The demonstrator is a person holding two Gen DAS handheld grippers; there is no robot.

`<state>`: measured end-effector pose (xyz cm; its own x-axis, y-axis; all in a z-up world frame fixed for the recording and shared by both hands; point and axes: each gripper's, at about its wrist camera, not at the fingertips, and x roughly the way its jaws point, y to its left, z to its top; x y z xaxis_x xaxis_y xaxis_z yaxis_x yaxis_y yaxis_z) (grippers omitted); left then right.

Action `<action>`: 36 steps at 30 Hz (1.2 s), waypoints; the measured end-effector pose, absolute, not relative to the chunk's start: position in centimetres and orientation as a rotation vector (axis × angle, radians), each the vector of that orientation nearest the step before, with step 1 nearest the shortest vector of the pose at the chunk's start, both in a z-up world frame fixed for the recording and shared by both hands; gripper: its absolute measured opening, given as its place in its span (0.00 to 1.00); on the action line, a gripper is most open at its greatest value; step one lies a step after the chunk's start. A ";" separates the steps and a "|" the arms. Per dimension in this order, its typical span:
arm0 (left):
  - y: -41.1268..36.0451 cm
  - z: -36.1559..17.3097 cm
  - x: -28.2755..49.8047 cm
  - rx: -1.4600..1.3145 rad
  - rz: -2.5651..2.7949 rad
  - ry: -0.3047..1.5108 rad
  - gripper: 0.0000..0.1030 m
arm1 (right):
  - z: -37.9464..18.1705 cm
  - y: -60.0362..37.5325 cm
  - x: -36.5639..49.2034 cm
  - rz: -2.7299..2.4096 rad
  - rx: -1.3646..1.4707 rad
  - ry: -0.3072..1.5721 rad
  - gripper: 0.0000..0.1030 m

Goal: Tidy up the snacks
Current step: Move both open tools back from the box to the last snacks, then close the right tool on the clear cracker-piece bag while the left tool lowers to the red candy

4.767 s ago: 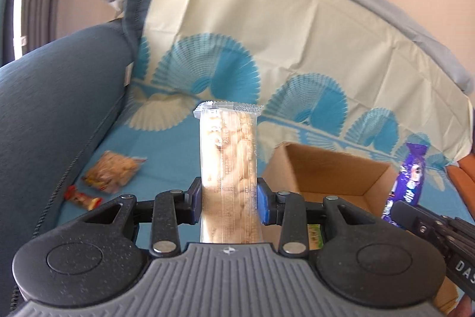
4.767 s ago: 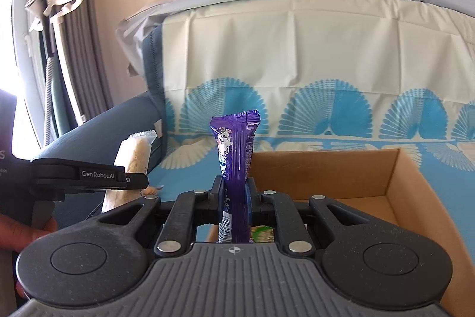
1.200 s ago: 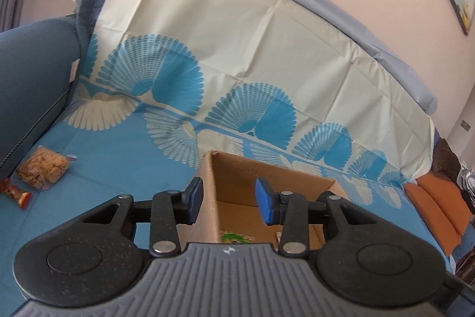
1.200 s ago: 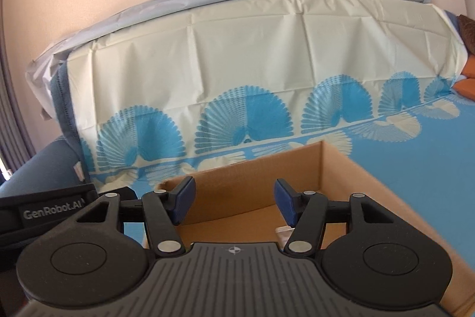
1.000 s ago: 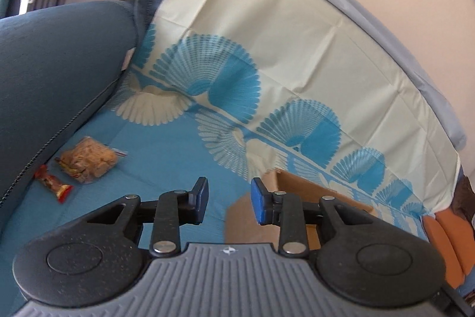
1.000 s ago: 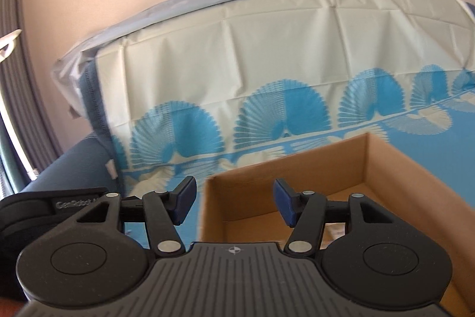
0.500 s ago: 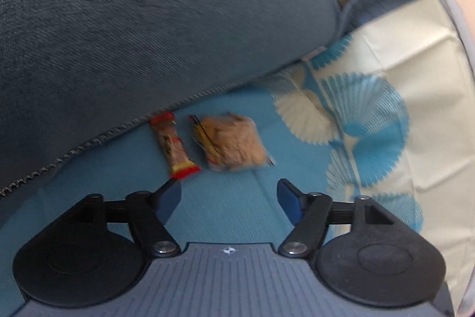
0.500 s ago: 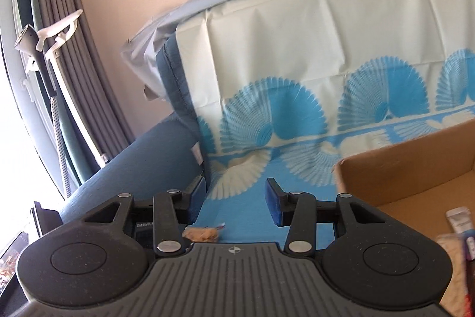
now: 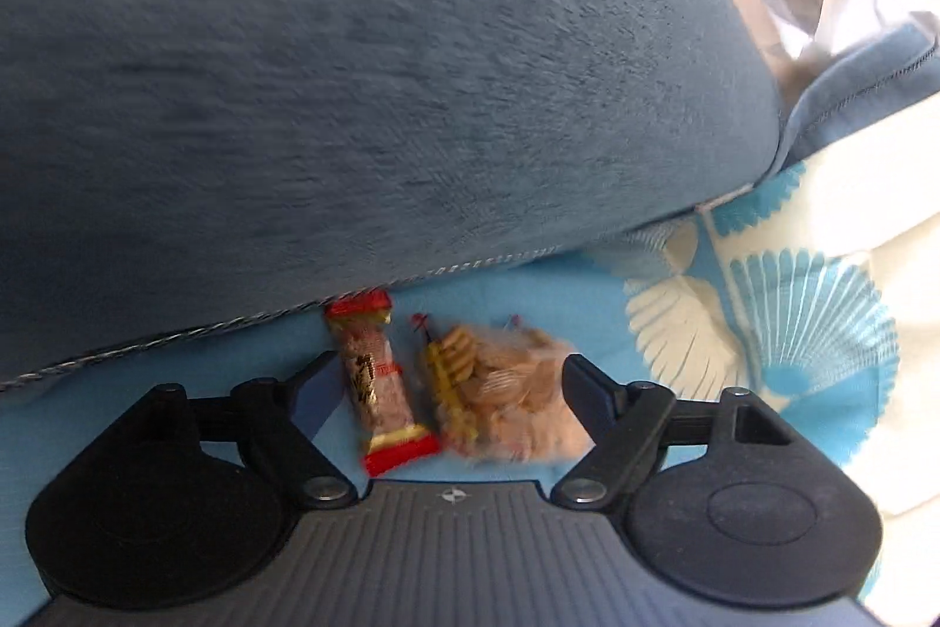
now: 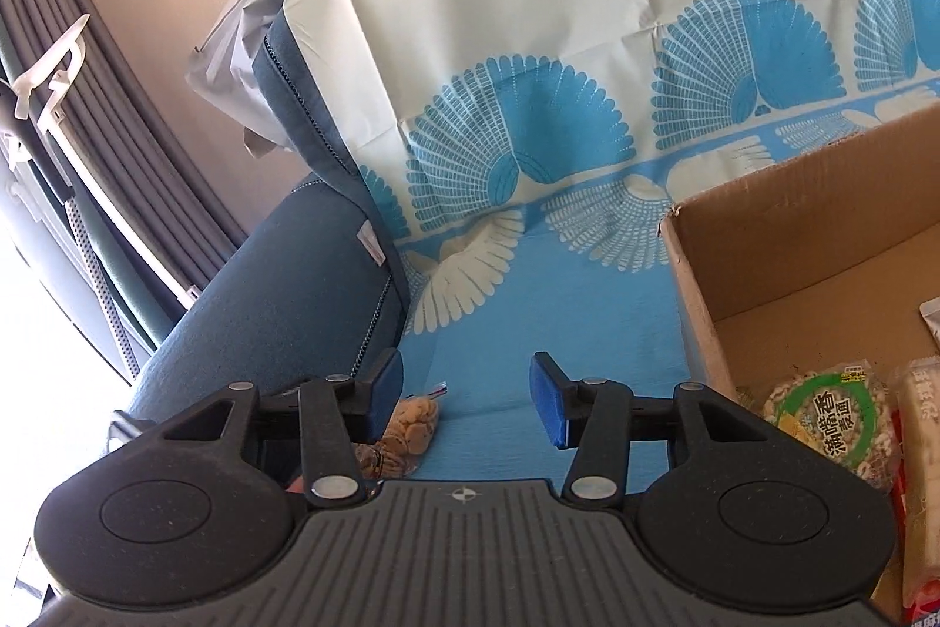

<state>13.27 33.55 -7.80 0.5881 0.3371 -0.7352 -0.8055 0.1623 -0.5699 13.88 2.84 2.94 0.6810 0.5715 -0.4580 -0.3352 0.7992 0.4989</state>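
Both of your grippers have let go of their loads since the earlier frames (the pale wafer pack and the purple bar are out of your fingers) and have swung away from the box toward the sofa arm.

Item 1, left gripper: jaws spread wide, gripping nothing. Its fingers straddle two snacks lying on the blue cover; whether the pads touch either wrapper cannot be told through the blur.

Item 2, red-ended candy bar: lies lengthwise between those fingers, nearer the left one, its far end against the piped edge of the sofa arm.

Item 3, clear bag of crackers: just beside the candy bar on its right, reaching almost to the right finger. The same bag shows in the right wrist view, partly behind that gripper's left finger.

Item 4, right gripper: jaws parted, empty, held above the patterned sofa cover, with the crackers to its left and the box to its right.

Item 5, cardboard box: open-topped, sitting on the cover. Inside you can see a green-labelled round snack pack and a pale wafer pack beside it (cut off by the frame edge).
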 end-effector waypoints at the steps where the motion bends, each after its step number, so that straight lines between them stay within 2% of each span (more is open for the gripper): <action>1: 33.6 -7.9 13.5 -1.125 0.875 0.495 0.85 | 2.9 2.9 13.9 0.527 0.396 0.643 0.49; 5: 33.7 -8.1 14.4 -1.098 0.891 0.487 0.89 | 2.9 2.9 14.1 0.532 0.397 0.652 0.50; 8: 33.6 -8.1 15.3 -1.050 0.859 0.506 0.87 | 2.9 2.9 14.2 0.529 0.393 0.655 0.50; 11: 32.7 -7.9 16.6 -0.951 0.780 0.572 0.74 | 2.7 2.9 14.3 0.522 0.392 0.656 0.50; 12: 32.3 -7.8 17.0 -0.926 0.746 0.595 0.61 | 2.6 2.9 14.3 0.519 0.391 0.657 0.50; 19: 30.4 -7.6 17.7 -0.805 0.578 0.730 0.53 | 2.4 3.1 14.4 0.501 0.362 0.658 0.50; 24: 29.8 -7.6 16.7 -0.802 0.443 0.850 0.52 | 2.5 3.0 14.6 0.485 0.345 0.649 0.50; 30: 28.9 -8.4 11.5 -0.962 0.275 1.039 0.52 | 3.1 2.4 14.4 0.469 0.346 0.625 0.50; 33: 28.2 -8.3 8.7 -0.912 0.219 1.118 0.57 | 3.4 1.7 14.1 0.459 0.356 0.621 0.51; 36: 28.7 -7.6 6.0 -0.880 0.201 1.075 0.63 | 3.6 1.3 13.6 0.463 0.346 0.618 0.53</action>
